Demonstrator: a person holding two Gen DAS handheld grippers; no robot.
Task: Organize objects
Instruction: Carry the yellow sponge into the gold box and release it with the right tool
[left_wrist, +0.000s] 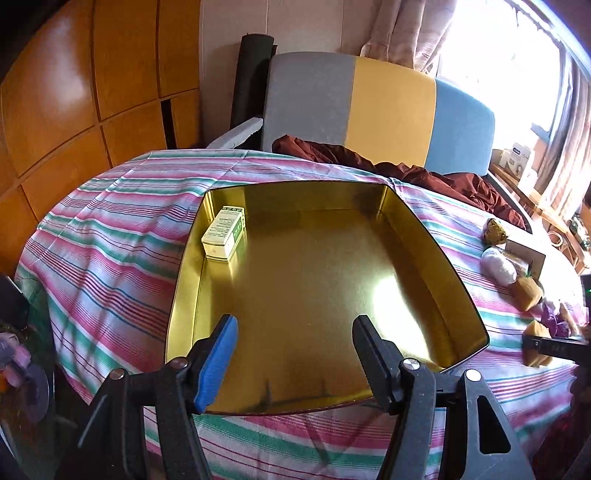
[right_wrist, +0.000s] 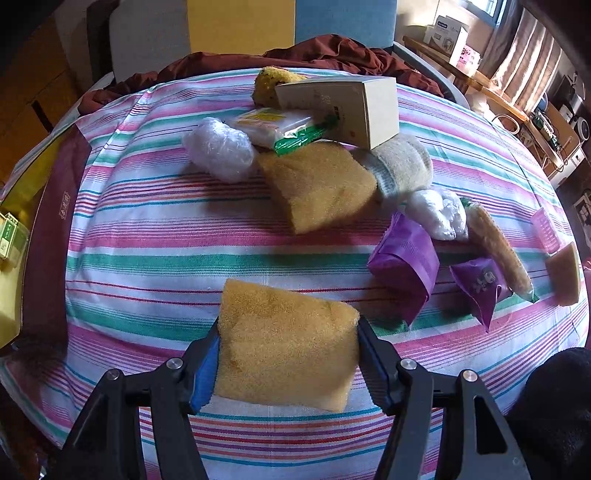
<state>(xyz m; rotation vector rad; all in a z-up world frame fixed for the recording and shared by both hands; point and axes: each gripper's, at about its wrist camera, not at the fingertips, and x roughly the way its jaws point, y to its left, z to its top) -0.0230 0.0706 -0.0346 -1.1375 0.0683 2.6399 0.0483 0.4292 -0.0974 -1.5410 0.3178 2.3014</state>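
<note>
Jaws of the right gripper press a yellow sponge from both sides, just above the striped counter. Left gripper hangs empty, jaws apart, over the gold tin, which lies to the sponge's left.

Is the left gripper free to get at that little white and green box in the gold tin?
Probably yes. The left gripper is open and empty above the tin, and nothing lies between it and the box in the far corner.

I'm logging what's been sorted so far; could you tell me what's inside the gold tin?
Only a small green-and-white box lies inside the gold tin, in its far left corner; the left gripper's fingers hide the near edge.
</note>
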